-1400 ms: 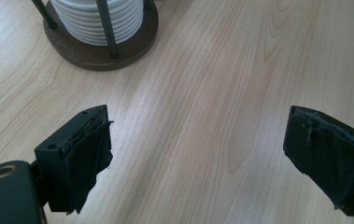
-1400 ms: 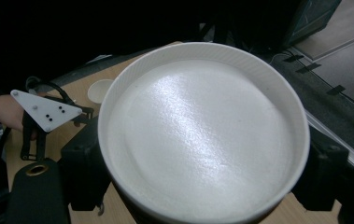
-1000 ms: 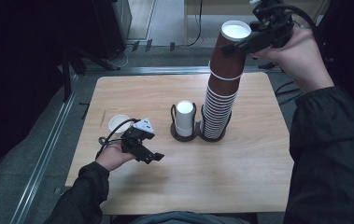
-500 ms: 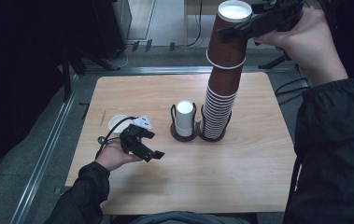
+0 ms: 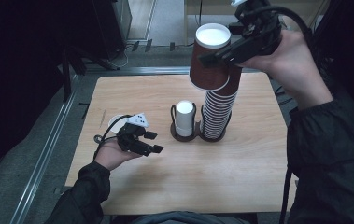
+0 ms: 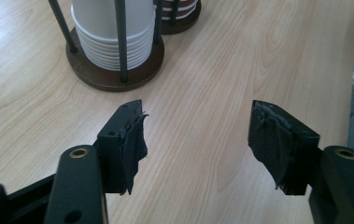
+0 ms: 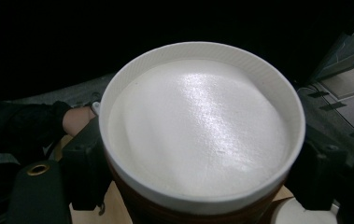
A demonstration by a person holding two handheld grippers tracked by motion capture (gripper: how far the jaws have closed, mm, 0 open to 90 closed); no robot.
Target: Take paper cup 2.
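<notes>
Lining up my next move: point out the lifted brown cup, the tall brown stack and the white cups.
brown cup (image 5: 208, 70), high view, its side wall.
brown stack (image 5: 217, 112), high view, mid-height ribs.
white cups (image 6: 107, 39), left gripper view, stacked rims.

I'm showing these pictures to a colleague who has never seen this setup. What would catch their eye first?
Most striking is the tall stack of brown cups in a holder at the table's middle, with one brown cup held upside down high above it, clamped by the right gripper. Beside the stack sits a short stack of white cups in its own holder. Nearer the person, the left gripper hangs open over the bare wooden table.
</notes>
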